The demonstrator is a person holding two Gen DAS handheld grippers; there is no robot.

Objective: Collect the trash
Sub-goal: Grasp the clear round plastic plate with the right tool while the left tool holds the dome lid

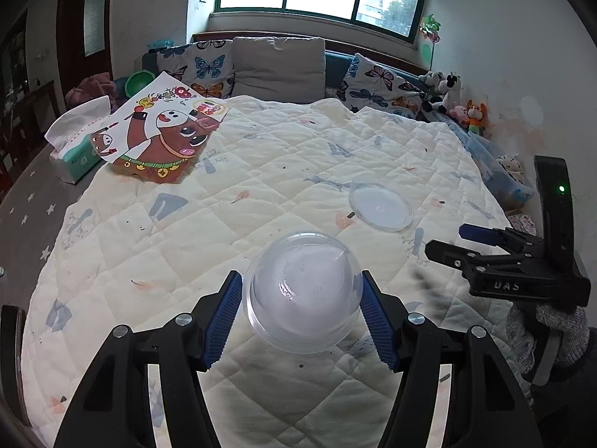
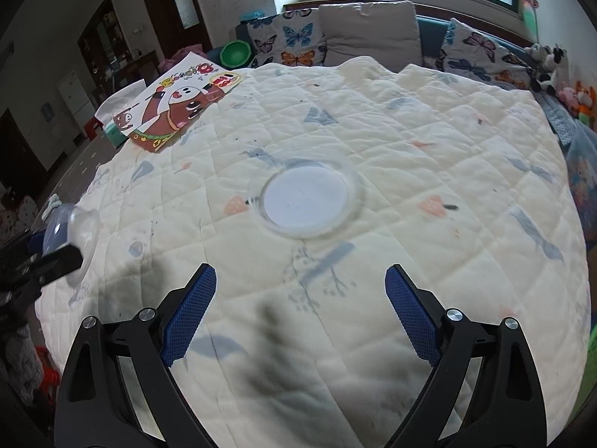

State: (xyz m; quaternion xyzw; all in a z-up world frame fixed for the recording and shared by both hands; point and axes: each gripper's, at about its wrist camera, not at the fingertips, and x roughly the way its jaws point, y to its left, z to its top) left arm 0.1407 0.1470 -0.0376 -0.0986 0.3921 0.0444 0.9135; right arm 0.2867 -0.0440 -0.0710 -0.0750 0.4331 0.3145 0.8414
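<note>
Left gripper (image 1: 301, 313) was clamped on the plastic bowl (image 1: 302, 291); right gripper (image 2: 300, 313), jaws apart, faced the lid (image 2: 308, 199), likely next.

Both wrist views look down along their own fingers across the cream quilted bed (image 1: 261, 171) toward the window. The left view sits low and close, left of the clear round plastic lid (image 1: 381, 206). The right view hovers just before that lid (image 2: 306, 198), centred. Both share the lid, the quilt and the butterfly-print cushions (image 1: 203, 69).
</note>
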